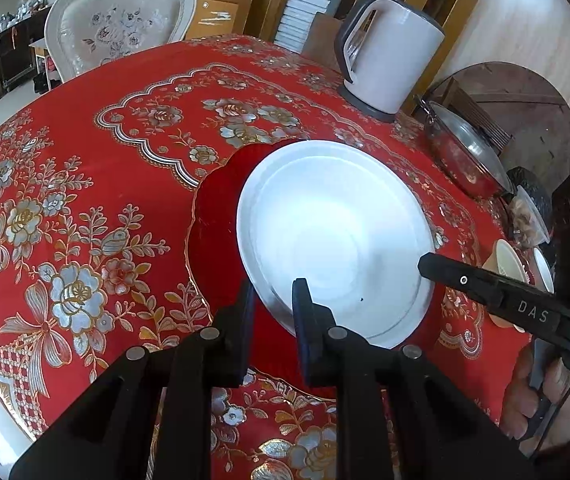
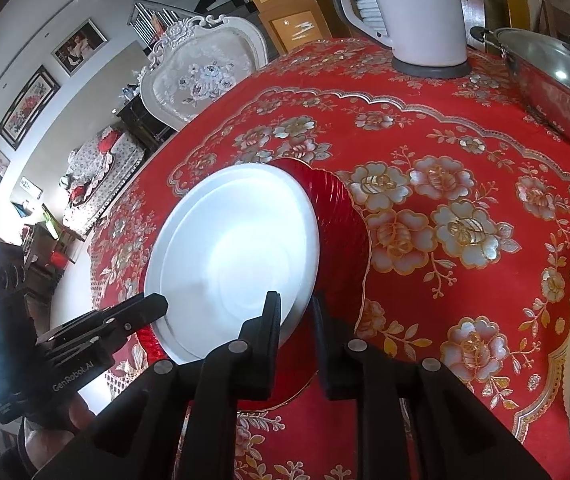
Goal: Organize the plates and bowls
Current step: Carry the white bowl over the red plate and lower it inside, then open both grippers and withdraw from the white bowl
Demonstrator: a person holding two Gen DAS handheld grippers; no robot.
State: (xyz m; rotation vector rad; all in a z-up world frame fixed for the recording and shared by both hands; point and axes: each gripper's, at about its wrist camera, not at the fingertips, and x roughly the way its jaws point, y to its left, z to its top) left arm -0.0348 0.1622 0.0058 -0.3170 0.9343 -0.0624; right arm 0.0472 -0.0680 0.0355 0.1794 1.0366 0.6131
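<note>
While you work over the surface (image 1: 85, 160), a round top draped in a glossy red cloth printed with gold and silver flowers, the room behind it shows an ornate white chair (image 1: 121, 28) with floral upholstery, stacked wooden boxes and framed pictures on a pale wall. At the far edge of the surface stand a smooth white kettle (image 1: 393, 52) with a grey handle and base, and beside it a shiny steel pot (image 1: 465, 152) under a glass lid.

Near the middle lies the red plate (image 1: 217, 220), ribbed and scalloped with a thin gold edge. On it, shifted off-centre, sits the white plate (image 1: 337, 236), round, smooth and glossy with a stepped rim; it looks tilted, its far side overlapping the red rim. Being round, neither plate has a long axis to point.

Your left gripper (image 1: 273, 296) straddles the near rim of the white plate, fingers set narrow on either side. Your right gripper (image 2: 297, 304) does the same at the opposite rim, also narrow. Whether either pair actually pinches the rim, you cannot tell from these views.
</note>
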